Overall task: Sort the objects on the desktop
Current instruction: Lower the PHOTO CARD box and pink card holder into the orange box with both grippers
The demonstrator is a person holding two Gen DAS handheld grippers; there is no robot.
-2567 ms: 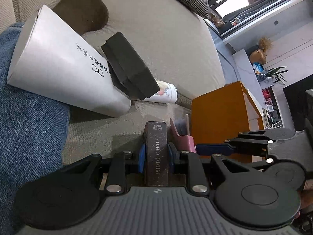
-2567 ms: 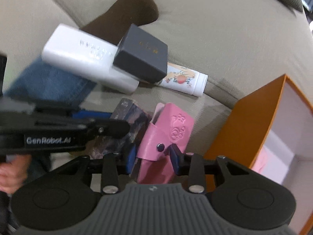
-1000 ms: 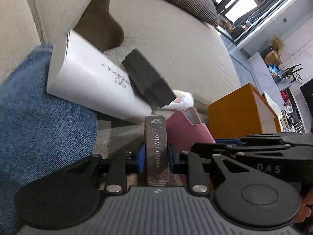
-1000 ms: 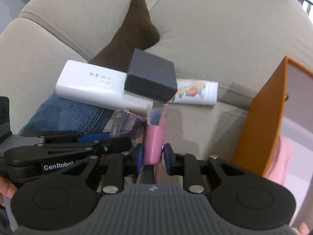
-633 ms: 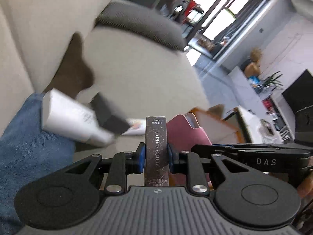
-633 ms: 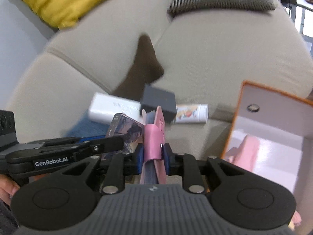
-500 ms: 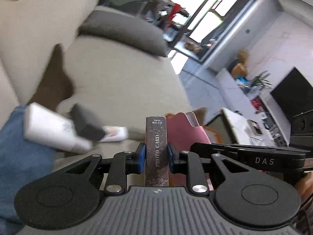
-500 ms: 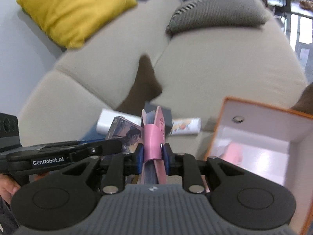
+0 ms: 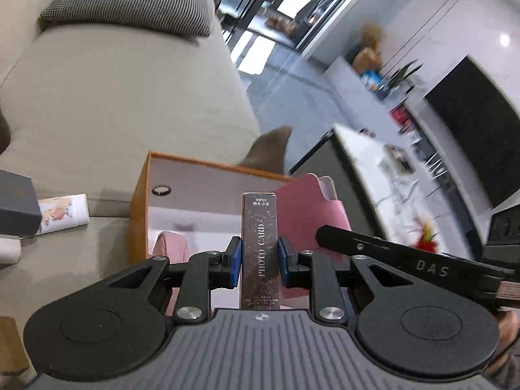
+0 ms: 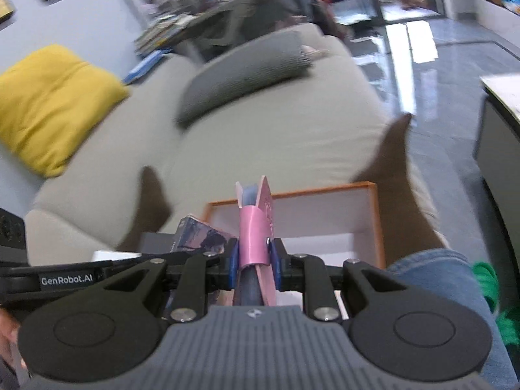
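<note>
Gripping dark speckled photo-card box [image 9: 260, 253], upright, lettered.

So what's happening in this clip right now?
A person sitting on a beige sofa is sorting small items with a handheld gripper in each hand. The left gripper is shut on a dark box marked PHOTO CARD, and the right gripper is shut on a pink pouch. Both are held up in front of an open orange box on the sofa, which already has something pink inside. A grey box and a printed tube lie beside it.
</note>
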